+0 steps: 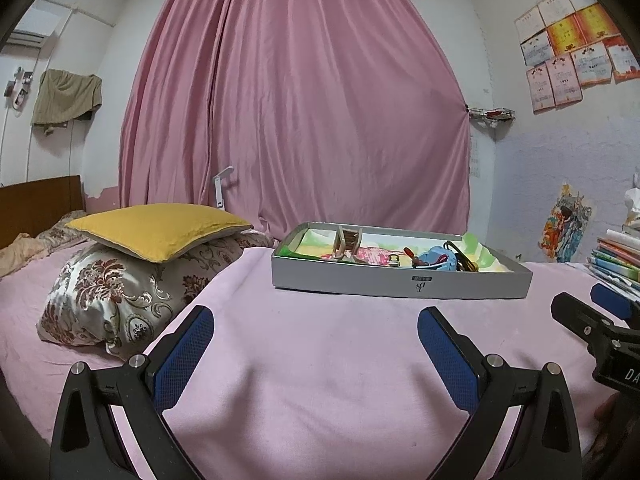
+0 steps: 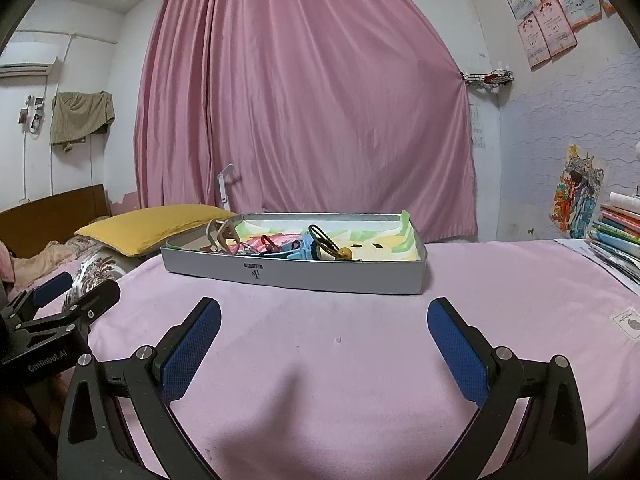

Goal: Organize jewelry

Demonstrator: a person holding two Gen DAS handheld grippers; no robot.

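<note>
1. Resting on the pink-sheeted bed (image 1: pixel 320 360), a shallow grey cardboard box (image 1: pixel 400 282) holds the jewelry.
2. Inside lie a beige claw hair clip (image 2: pixel 222 236), a light blue piece (image 2: pixel 304 250) and dark loops (image 2: pixel 324 240), bunched together.
3. Left hand-held gripper (image 1: pixel 316 320) hovers near the box's front wall, blue pads spread wide, empty.
4. Right hand-held gripper (image 2: pixel 324 312) likewise gapes, empty.

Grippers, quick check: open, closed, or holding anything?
Left gripper: open, holding nothing.
Right gripper: open, holding nothing.
</note>
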